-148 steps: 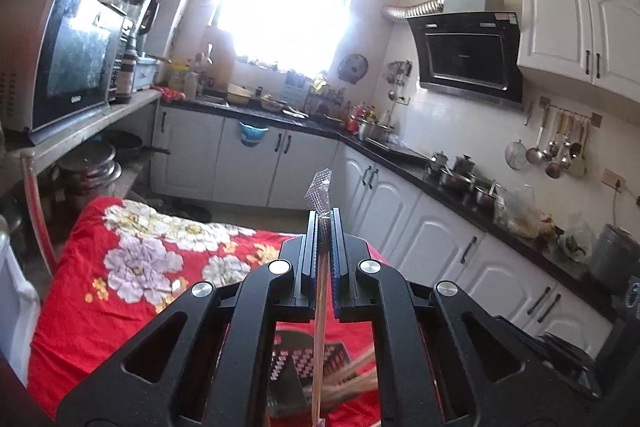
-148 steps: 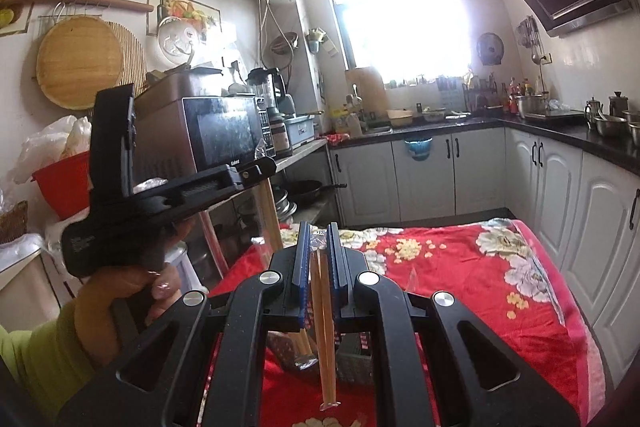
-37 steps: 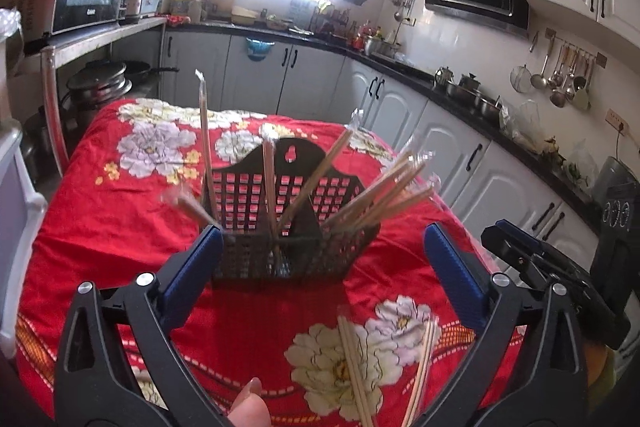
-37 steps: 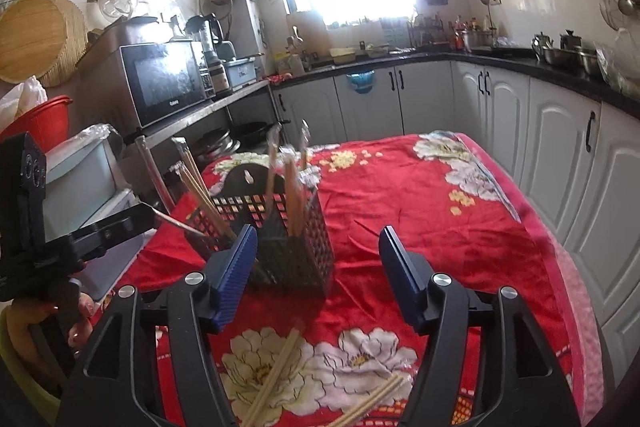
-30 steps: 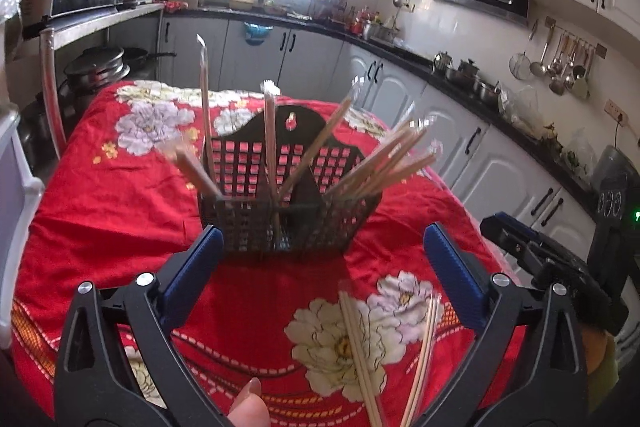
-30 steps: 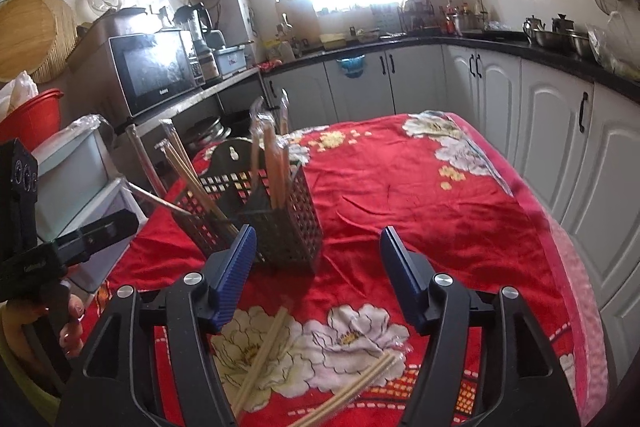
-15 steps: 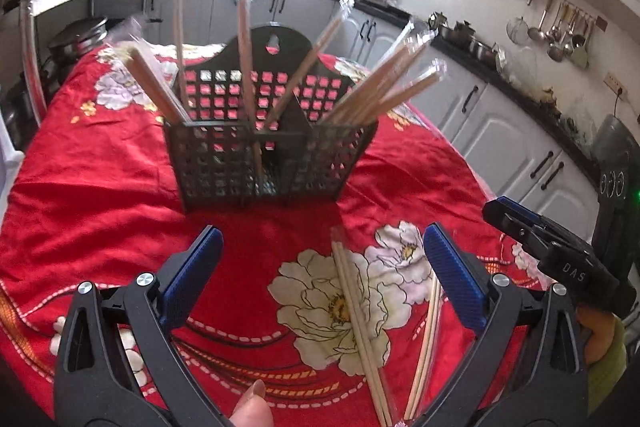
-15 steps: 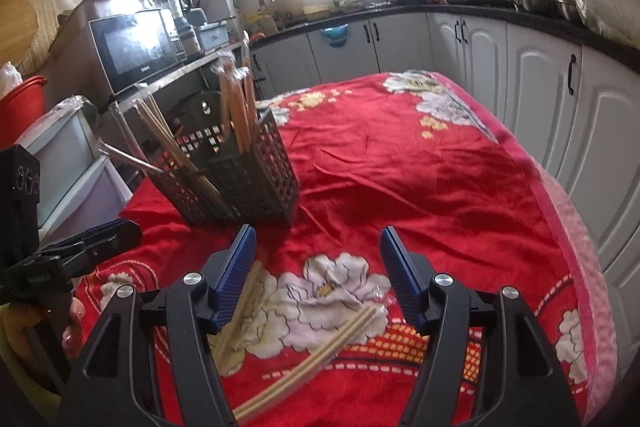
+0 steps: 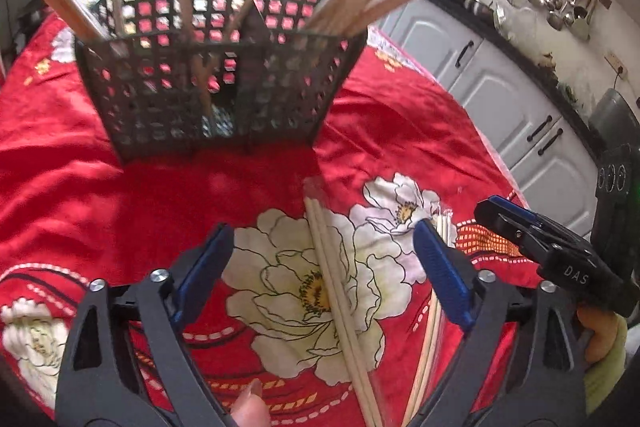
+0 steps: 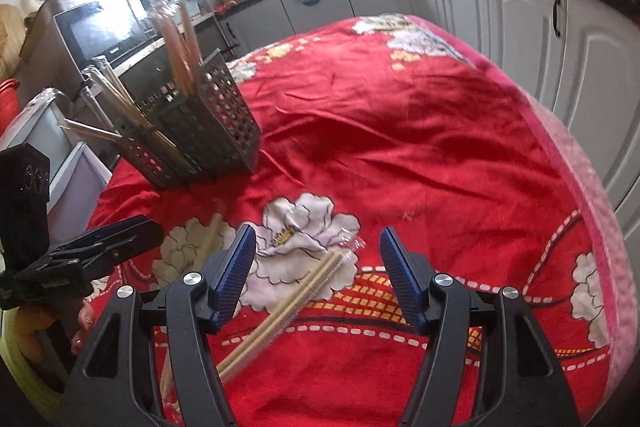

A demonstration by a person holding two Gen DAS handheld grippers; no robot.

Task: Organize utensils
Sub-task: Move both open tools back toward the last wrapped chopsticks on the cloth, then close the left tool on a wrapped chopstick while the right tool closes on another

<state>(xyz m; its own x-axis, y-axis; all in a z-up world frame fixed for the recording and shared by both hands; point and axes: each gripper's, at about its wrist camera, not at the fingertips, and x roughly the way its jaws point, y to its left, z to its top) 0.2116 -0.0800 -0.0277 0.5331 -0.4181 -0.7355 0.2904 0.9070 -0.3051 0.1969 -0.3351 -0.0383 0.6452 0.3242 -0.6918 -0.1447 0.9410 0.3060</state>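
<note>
A: Okay, edges first. Red flowered cloth [image 10: 400, 131] is covering the whole table, its pink border running down the right side beside the white cabinets [image 10: 520, 39]. Lots of bare cloth is lying right of and behind the basket.

B: Basket?

A: Black mesh basket [image 9: 208, 87] is sitting upright toward the far left of the table, wrapped chopsticks fanning out of its compartments. It's standing straight ahead of the left gripper [image 9: 320, 259].

B: Left jaws?

A: Wide but closing, pads touching nothing. One wrapped chopstick pair [image 9: 340, 299] is lying flat on the white flower between them.

B: Right gripper [image 10: 316, 263]?

A: Jaws standing partly open, gripping nothing. A second chopstick pair [image 10: 288, 303] is lying slanted on the cloth between them, its clear wrapper tip poking out.

B: Anything crowding?

A: The two grippers are hanging near each other, side by side. Microwave [image 10: 104, 27] and a shelf are sitting beyond the table's left edge, behind the basket.
</note>
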